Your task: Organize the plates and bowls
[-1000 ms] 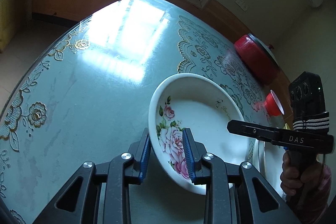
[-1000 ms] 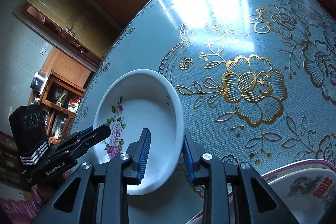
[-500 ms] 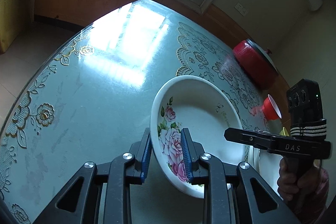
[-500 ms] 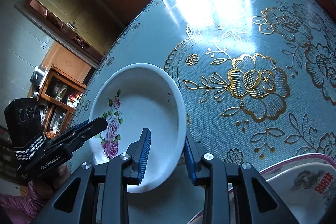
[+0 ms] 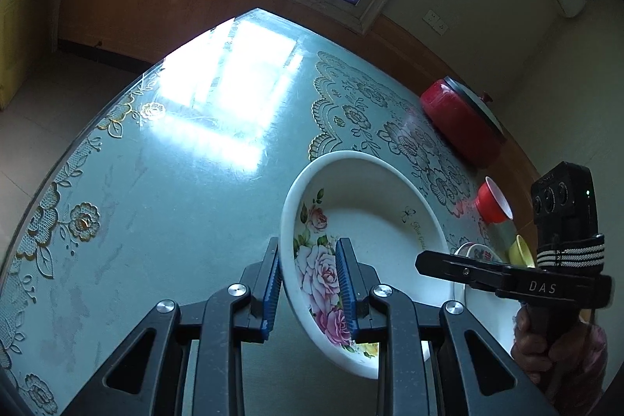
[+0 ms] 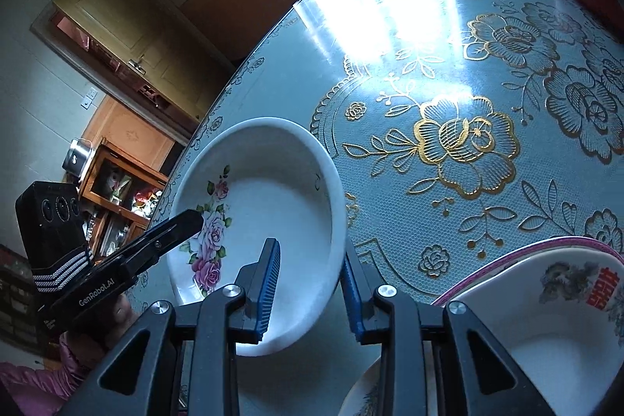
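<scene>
A large white bowl with pink roses (image 5: 370,221) is held above the table, tilted. My left gripper (image 5: 308,283) is shut on its near rim. My right gripper (image 6: 310,291) is shut on the opposite rim, and the bowl shows in the right wrist view (image 6: 269,205). The right gripper appears in the left wrist view (image 5: 440,262); the left gripper appears in the right wrist view (image 6: 183,225). A pink-rimmed white bowl with red characters (image 6: 546,299) sits low at the right, and part of another dish shows below it.
The round table (image 5: 175,182) has a teal cloth with gold flowers under glass. A red lidded pot (image 5: 460,127), a red cup (image 5: 493,205) and a small yellow bowl (image 5: 520,252) stand at the right. A wooden cabinet (image 6: 117,182) stands beyond the table edge.
Both grippers have lifted the rose bowl higher off the table, keeping hold of its opposite rims. The stacked dishes at the right now show beneath it.
</scene>
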